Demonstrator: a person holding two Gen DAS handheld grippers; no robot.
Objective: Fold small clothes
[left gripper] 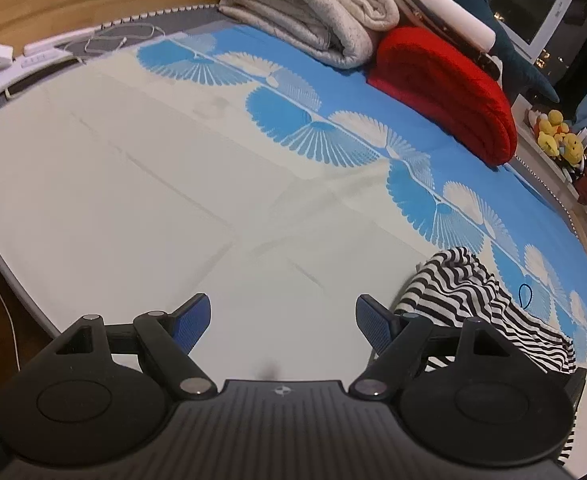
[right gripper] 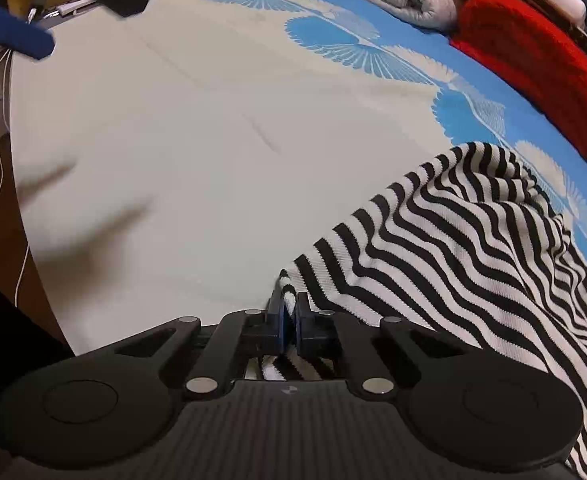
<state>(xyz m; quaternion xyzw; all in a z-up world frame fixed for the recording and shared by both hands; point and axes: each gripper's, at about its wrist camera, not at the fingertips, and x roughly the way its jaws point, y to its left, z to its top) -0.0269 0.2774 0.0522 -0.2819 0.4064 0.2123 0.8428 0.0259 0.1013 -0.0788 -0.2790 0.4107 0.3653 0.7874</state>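
A black-and-white striped garment (right gripper: 465,240) lies crumpled on the pale bed sheet (right gripper: 173,140), at the right of both views. My right gripper (right gripper: 289,312) is shut on the garment's near left edge, with striped cloth pinched between its blue pads. In the left wrist view the same striped garment (left gripper: 465,292) lies to the right of my left gripper (left gripper: 281,320), which stands open over bare sheet with nothing between its fingers. Its right finger (left gripper: 373,320) is close beside the cloth's edge. The left gripper's blue fingertip (right gripper: 17,36) shows at the top left of the right wrist view.
A folded red blanket (left gripper: 449,88) and a folded grey-white blanket (left gripper: 309,8) lie at the far side of the bed. Power strips and cables (left gripper: 33,54) sit at the far left by the wooden headboard. Plush toys (left gripper: 557,136) stand beyond the bed's right edge.
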